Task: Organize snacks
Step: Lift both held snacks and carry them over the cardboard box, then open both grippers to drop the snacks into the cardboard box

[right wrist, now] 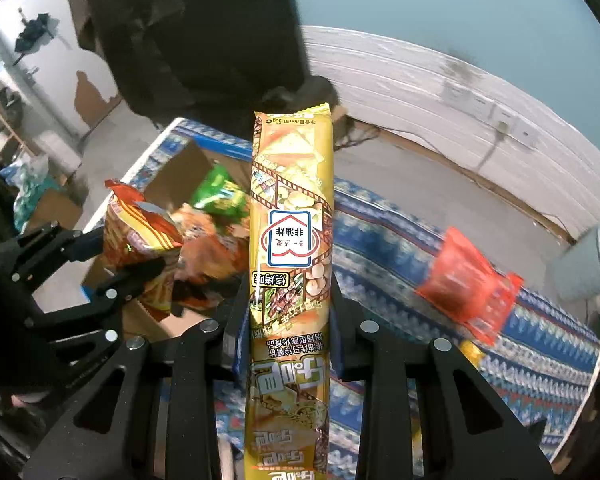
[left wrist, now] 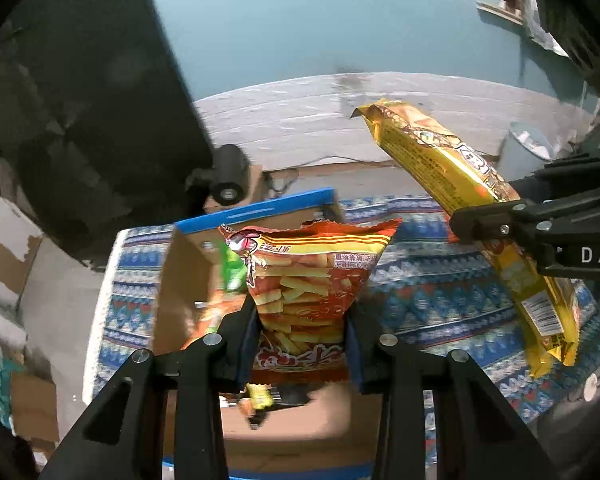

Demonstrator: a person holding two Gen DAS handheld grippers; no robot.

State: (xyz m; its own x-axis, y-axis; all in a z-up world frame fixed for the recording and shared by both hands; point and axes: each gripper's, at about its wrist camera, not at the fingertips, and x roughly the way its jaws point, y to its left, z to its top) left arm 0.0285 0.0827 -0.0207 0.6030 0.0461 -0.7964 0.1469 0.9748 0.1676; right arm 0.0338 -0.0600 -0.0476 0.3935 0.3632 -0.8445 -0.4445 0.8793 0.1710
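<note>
The left gripper (left wrist: 303,332) has its fingers closed on a red-orange bag of shrimp sticks (left wrist: 306,280), pinching it near its lower half so that the bag stands upright between the blue-lined pads. The bag hangs over an open cardboard box (left wrist: 180,280) with a blue rim; from the bag, a green snack bag (left wrist: 232,270) lies inside the box at about 9 o'clock, and more orange packets sit below it, blurred. The box rests on a tabletop covered with a blue patterned cloth (left wrist: 420,300).

At 3 o'clock in the left wrist view the right gripper (left wrist: 496,232) shows side-on, its fingers clamped on a long yellow cracker pack (left wrist: 440,156) that slants from 11 o'clock down to 5 o'clock, held clear of the cloth.

In the right wrist view that gripper (right wrist: 290,328) holds the yellow cracker pack (right wrist: 292,208) upright, gripped around its middle with the top pointing to 12 o'clock. The left gripper (right wrist: 112,272) with its shrimp-stick bag (right wrist: 140,232) is at 9 o'clock, over the cardboard box (right wrist: 176,176), and the green bag (right wrist: 220,196) lies beyond it. An orange-red packet (right wrist: 468,284) lies flat on the patterned cloth (right wrist: 380,240) at 3 o'clock, well apart from the box. A small yellow item (right wrist: 470,350) peeks out just beside the right finger, too hidden to name.
</note>
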